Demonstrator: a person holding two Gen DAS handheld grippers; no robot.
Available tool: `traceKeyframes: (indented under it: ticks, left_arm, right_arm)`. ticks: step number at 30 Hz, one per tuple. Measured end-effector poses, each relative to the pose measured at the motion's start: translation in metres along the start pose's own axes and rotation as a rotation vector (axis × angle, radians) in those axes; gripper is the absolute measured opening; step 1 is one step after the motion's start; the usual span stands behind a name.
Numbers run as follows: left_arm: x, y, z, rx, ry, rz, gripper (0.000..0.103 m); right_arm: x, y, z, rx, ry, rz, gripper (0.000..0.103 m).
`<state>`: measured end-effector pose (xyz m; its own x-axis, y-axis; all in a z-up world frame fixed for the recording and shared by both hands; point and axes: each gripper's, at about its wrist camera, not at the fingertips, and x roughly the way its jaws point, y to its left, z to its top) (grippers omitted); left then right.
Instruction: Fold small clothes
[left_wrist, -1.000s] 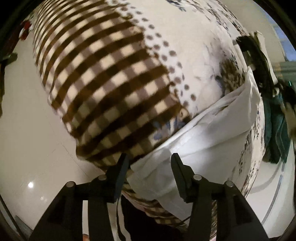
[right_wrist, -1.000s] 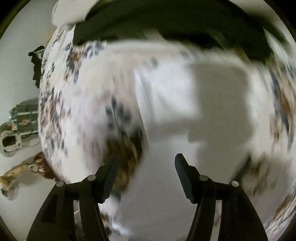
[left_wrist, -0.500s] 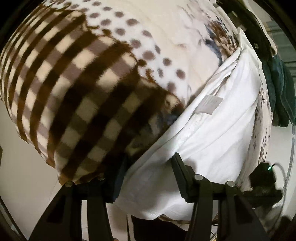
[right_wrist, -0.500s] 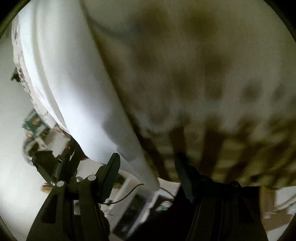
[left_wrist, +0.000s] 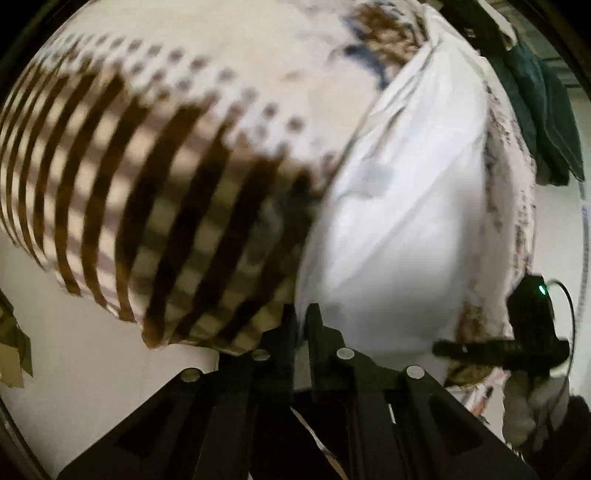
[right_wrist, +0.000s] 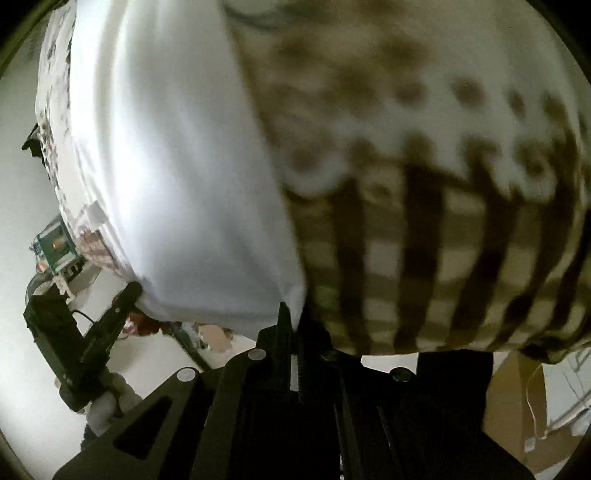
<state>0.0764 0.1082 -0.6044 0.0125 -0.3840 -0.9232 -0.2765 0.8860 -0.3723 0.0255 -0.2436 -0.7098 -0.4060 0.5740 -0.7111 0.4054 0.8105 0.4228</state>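
A brown checked blanket (left_wrist: 155, 206) fills the left and middle of the left wrist view. The white garment (left_wrist: 402, 221) lies on it, spreading up and right from the left gripper (left_wrist: 301, 317), whose jaws are closing on its near edge. The right gripper (right_wrist: 295, 317) pinches the white garment's lower corner at bottom centre.

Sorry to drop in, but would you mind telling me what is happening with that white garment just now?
A person is folding a white garment that lies on a brown checked blanket, with a claw in each hand. The left claw is closing on the garment's near edge. The right claw is shut on a corner of the same garment. Nothing has been folded over yet.
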Motion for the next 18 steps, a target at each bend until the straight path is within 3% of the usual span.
traceKeyframes:
  ticks: [1,2,3,4,5,8,12,16,18]
  left_arm:
    - [-0.007,-0.006,0.008,0.022,-0.005,0.004,0.018]
    - [-0.019,-0.017,0.026,0.066,-0.019,-0.006,0.026]
    - [-0.027,-0.025,0.042,0.097,-0.042,-0.021,0.045]
    - [-0.034,-0.035,0.063,0.121,-0.075,-0.035,0.061]
    - [-0.038,-0.042,0.079,0.134,-0.103,-0.055,0.064]
    - [-0.037,-0.084,0.169,0.195,-0.182,-0.17,0.064]
    - [-0.011,-0.139,0.277,0.299,-0.251,-0.216,0.064]
    - [0.026,-0.179,0.349,0.353,-0.245,-0.229,0.063]
    - [0.04,-0.192,0.373,0.36,-0.242,-0.232,0.062]
  right_arm:
    - [-0.01,0.008,0.005,0.001,0.003,0.026,0.008]
    - [-0.022,0.013,0.009,-0.004,-0.01,0.055,0.017]
    - [-0.04,0.021,0.017,-0.012,-0.041,0.081,0.027]
    - [-0.057,0.025,0.027,-0.014,-0.077,0.089,0.052]
    - [-0.077,0.03,0.039,-0.012,-0.129,0.096,0.063]
    - [-0.136,0.046,0.089,-0.01,-0.275,0.143,0.063]
    - [-0.21,0.066,0.173,-0.01,-0.483,0.158,0.063]
    - [-0.264,0.085,0.258,-0.012,-0.598,0.234,0.063]
    - [-0.278,0.094,0.298,-0.011,-0.609,0.229,0.063]
